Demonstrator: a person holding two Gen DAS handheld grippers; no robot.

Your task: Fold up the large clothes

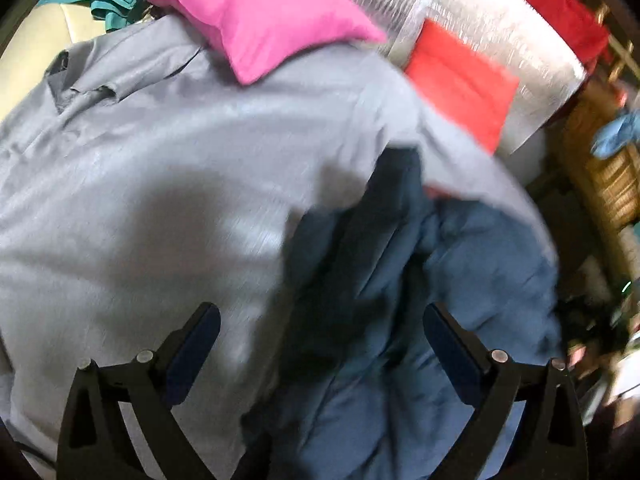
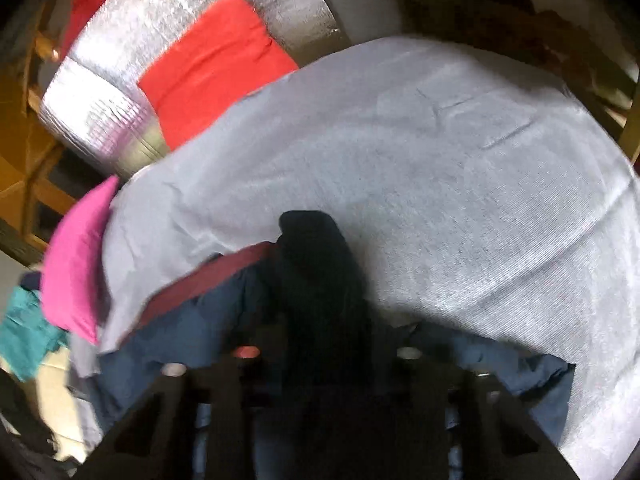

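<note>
Left wrist view: left tool (image 1: 320, 328) gapes empty over grey shirt (image 1: 160, 184); pink cushion (image 1: 260, 20) overlaps it.

A silver quilted foil sheet (image 1: 472, 28) covers the far part of the surface, and a folded red cloth (image 1: 460, 80) lies flat on it. Nearer, a large grey garment (image 1: 160, 168) spreads wide, its far edge overlapping the foil. A blue garment (image 1: 440, 280) lies bunched beside the grey one at the near right; what lies beneath them cannot be seen.
</note>
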